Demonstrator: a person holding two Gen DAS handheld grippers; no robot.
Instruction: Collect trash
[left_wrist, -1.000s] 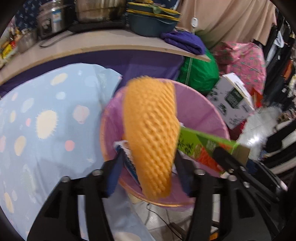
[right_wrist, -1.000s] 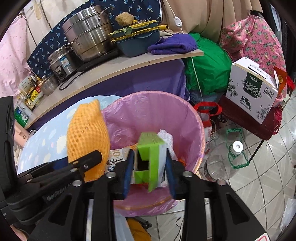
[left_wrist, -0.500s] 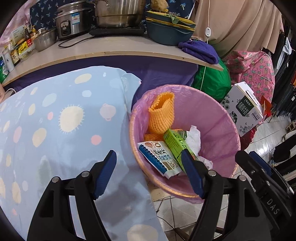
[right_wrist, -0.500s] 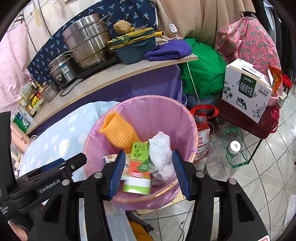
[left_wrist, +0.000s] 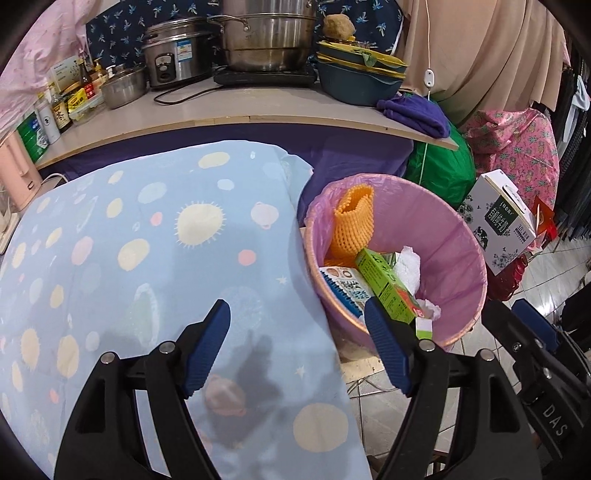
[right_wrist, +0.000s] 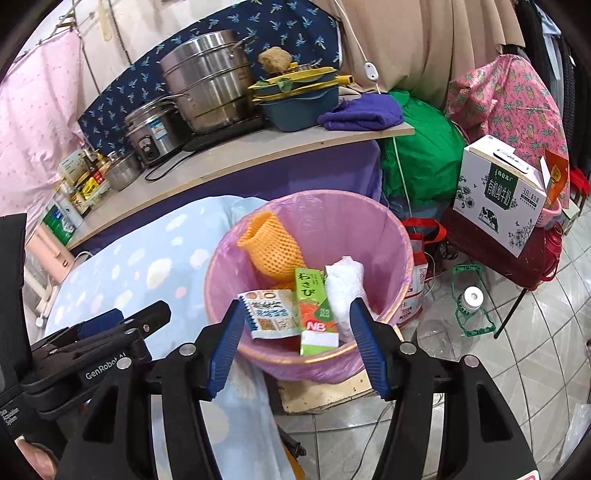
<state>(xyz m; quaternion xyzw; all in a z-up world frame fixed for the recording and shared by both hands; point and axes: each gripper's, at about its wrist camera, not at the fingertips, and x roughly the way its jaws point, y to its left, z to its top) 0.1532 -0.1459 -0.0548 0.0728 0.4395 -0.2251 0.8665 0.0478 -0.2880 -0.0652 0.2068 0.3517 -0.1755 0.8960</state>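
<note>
An orange foam net sleeve (right_wrist: 271, 249) and a green cardboard box (right_wrist: 314, 299) are seen inside the pink-lined round bin (right_wrist: 369, 221); the left gripper (left_wrist: 295, 347) and right gripper (right_wrist: 295, 347) are being opened, nothing held between the jaws

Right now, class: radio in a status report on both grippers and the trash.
Left gripper and right gripper: jaws opening, nothing between them. Orange foam net, green carton, snack packet and white tissue in pink-lined bin. Nothing in the way.

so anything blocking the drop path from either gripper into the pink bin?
Nothing visible. The bin mouth is uncovered, holding the orange foam net, green carton and wadded tissue. Left gripper and right gripper are both empty, jaws opening.
</note>
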